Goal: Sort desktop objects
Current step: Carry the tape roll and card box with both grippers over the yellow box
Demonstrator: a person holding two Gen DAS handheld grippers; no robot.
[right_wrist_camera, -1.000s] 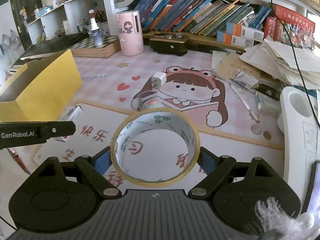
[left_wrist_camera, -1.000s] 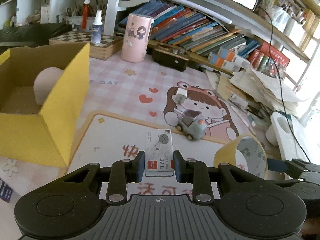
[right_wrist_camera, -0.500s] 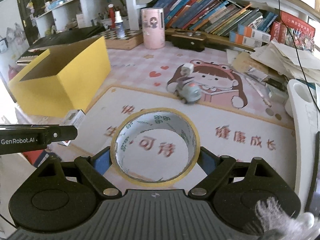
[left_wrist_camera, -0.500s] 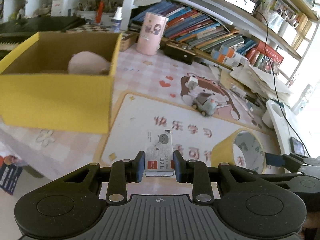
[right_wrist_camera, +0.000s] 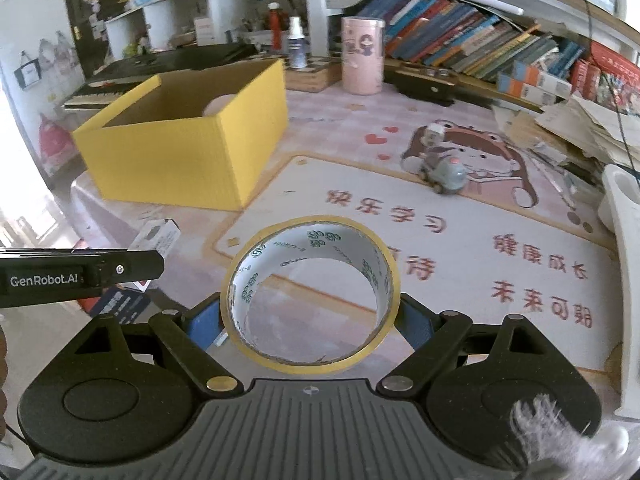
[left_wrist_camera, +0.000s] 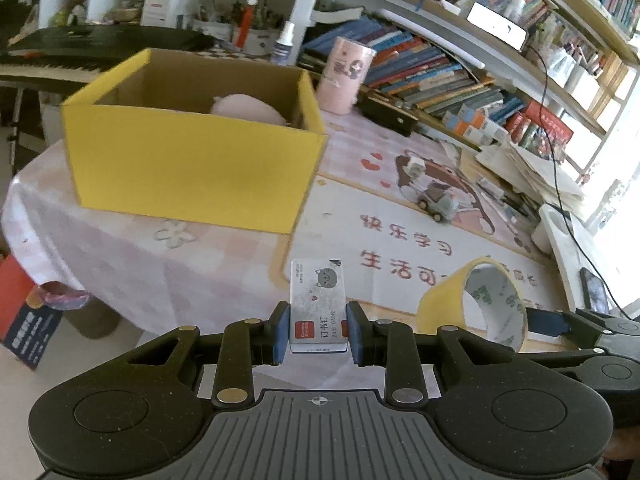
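Far across the worktop (right_wrist_camera: 328,128), books (right_wrist_camera: 460,48) lean along a shelf. A pink canister (right_wrist_camera: 362,56) and a spray bottle (right_wrist_camera: 296,44) stand left of them; loose papers (right_wrist_camera: 576,120) pile at right.

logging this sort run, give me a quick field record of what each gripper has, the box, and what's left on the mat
left gripper: shut on staple box, held above the table edge
right gripper: shut on tape roll, blue pads pressing its outer sides
yellow box: open top, on the table, a pale pink round thing inside
left on mat: toy car, small white cube just behind it
mat: pink cartoon print
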